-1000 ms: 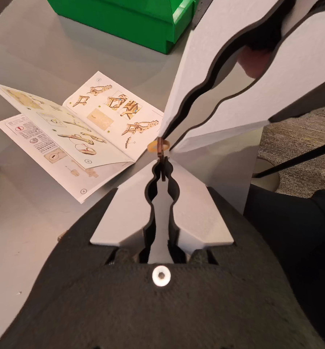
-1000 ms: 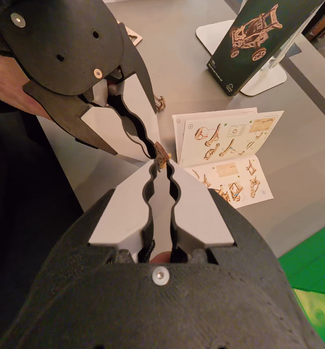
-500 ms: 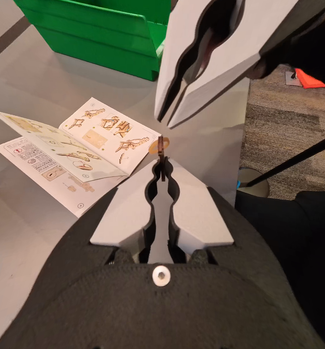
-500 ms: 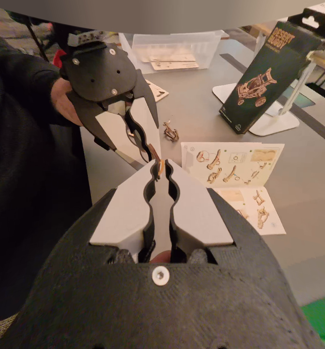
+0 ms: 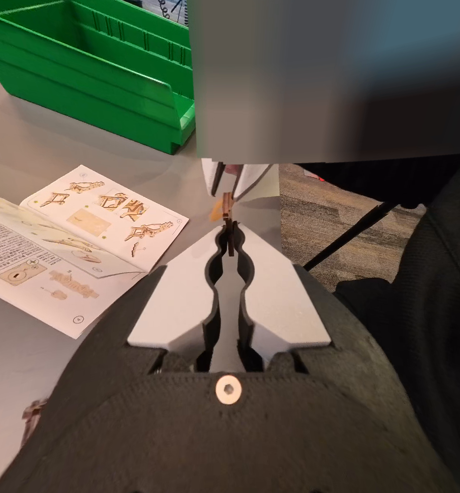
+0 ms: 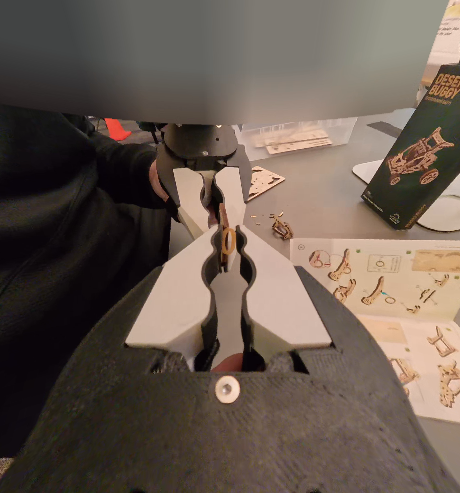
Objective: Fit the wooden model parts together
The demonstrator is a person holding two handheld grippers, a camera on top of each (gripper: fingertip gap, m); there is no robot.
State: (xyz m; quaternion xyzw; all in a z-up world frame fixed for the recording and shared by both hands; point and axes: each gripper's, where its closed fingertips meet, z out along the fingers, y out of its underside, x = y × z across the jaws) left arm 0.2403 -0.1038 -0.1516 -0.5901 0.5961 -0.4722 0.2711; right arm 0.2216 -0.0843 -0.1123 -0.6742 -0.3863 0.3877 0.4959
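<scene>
The wooden part point(image 5: 226, 210) is a thin, dark-edged piece seen edge-on, held in the air just beside the near corner of the open instruction booklet point(image 5: 90, 226), which lies flat on the tabletop point(image 5: 23, 360). A yellowish rubber band point(image 6: 228, 241) sits against one face of the part. The left tool point(image 5: 229, 230) is clenched on the part's lower end, both fingertips pinching it. The right tool point(image 6: 228, 232) faces it from the side away from the booklet. Its jaws stand a little apart around the part's free end and the band, and a sliver of space shows on at least one side, so it appears to be released, not gripping.

The step in hand looks like seating the band on the part. To do it well, the left tool should hold the part steady and upright, while the right tool closes only on the band's loop and not on the wood. It should then ease the band along the part in line with its edge, since a sideways pull could twist the thin piece out of the pinch.

A large blurred patch covers most of the right tool in the left wrist view. Whether the band is hooked in a notch or only resting cannot be made out. Beyond the booklet stand a green bin point(image 5: 90, 66) and a dark box point(image 6: 423, 160), with a small wooden assembly point(image 6: 282, 229) nearer the booklet.
</scene>
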